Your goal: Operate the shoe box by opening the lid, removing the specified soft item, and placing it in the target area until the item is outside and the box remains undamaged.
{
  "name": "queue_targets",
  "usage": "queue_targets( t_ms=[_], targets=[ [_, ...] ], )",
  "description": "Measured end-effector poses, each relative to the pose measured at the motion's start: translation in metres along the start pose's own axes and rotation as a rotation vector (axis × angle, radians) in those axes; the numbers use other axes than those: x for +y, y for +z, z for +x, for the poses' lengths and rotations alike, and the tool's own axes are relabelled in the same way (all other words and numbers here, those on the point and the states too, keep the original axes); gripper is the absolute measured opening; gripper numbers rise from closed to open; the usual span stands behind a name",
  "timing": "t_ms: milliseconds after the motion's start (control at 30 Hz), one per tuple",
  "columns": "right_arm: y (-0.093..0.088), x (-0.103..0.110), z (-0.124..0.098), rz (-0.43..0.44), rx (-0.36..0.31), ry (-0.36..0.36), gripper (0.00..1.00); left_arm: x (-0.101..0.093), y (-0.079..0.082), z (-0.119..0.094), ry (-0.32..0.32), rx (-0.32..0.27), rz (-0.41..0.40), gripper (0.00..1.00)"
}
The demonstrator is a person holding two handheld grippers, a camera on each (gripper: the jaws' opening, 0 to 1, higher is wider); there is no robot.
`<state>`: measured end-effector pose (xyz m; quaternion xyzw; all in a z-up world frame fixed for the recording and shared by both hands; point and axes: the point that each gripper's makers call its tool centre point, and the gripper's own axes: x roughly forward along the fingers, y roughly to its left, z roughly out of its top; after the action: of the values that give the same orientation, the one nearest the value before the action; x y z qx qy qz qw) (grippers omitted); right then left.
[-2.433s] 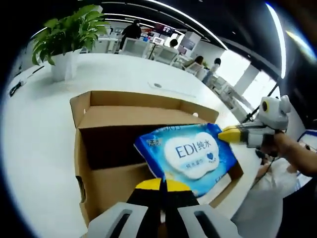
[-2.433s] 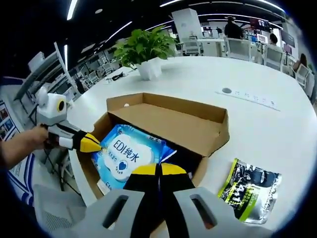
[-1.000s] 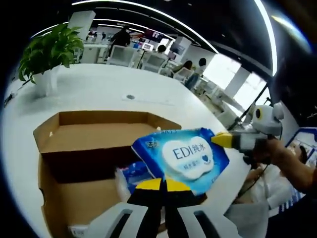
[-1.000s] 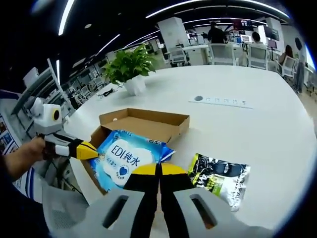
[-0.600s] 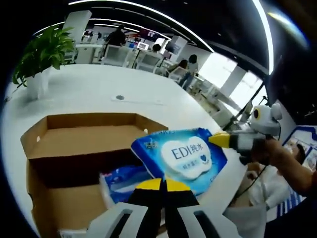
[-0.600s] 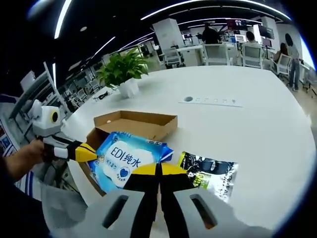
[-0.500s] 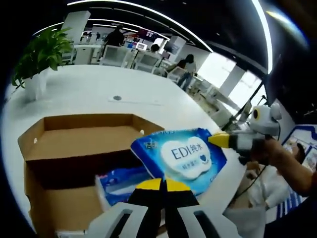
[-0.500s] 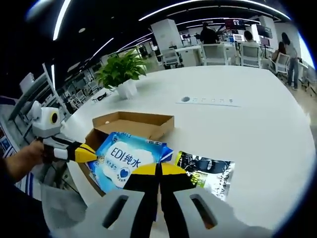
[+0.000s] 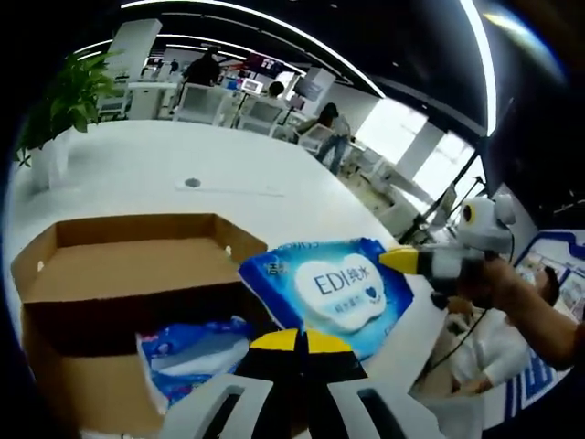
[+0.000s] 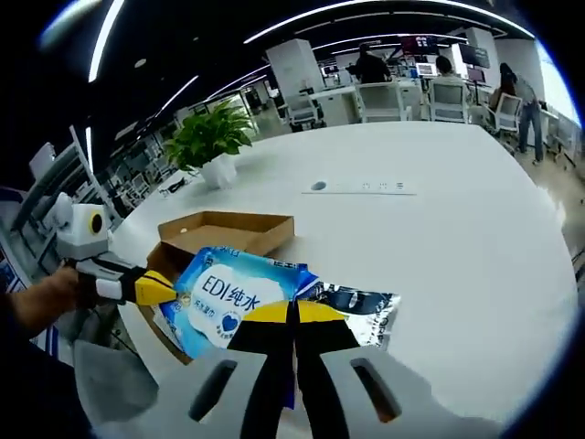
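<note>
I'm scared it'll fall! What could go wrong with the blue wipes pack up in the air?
The wipes pack hangs between the left gripper and the right gripper, each pinching only an edge, so it might slip. It hangs partly over the open shoe box, so it could drop back onto the second blue pack.

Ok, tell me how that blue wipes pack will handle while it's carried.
The wipes pack is probably soft: it spans between both tongs, each pinching one end. The glossy wrapper could be slippery. It barely sags, so it is likely full and fairly light.
</note>
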<state>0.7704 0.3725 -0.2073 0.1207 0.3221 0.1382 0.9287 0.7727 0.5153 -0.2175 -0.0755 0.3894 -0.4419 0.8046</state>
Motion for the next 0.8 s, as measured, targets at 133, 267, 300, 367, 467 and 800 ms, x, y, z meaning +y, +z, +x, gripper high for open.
queue_targets(
  t_ms=[133,267,300,367,467,800],
  targets=[
    [0.000,-0.010,-0.005,0.004,-0.004,-0.011,0.00,-0.006,0.001,0.007,-0.009,0.002,0.003,0.00],
    [-0.002,-0.019,-0.009,0.009,-0.001,-0.024,0.00,-0.013,0.001,0.017,-0.017,0.009,0.011,0.00],
    [-0.002,-0.021,-0.009,0.010,-0.001,-0.026,0.00,-0.014,0.001,0.019,-0.019,0.011,0.012,0.00],
    [-0.003,-0.026,-0.010,0.014,0.000,-0.032,0.00,-0.016,0.001,0.024,-0.021,0.014,0.015,0.00],
    [-0.004,-0.030,-0.013,0.017,0.002,-0.041,0.00,-0.020,0.001,0.030,-0.025,0.019,0.019,0.00],
    [-0.009,-0.056,-0.003,0.036,0.018,-0.058,0.00,-0.022,0.002,0.056,-0.015,0.066,0.061,0.00]
  ],
)
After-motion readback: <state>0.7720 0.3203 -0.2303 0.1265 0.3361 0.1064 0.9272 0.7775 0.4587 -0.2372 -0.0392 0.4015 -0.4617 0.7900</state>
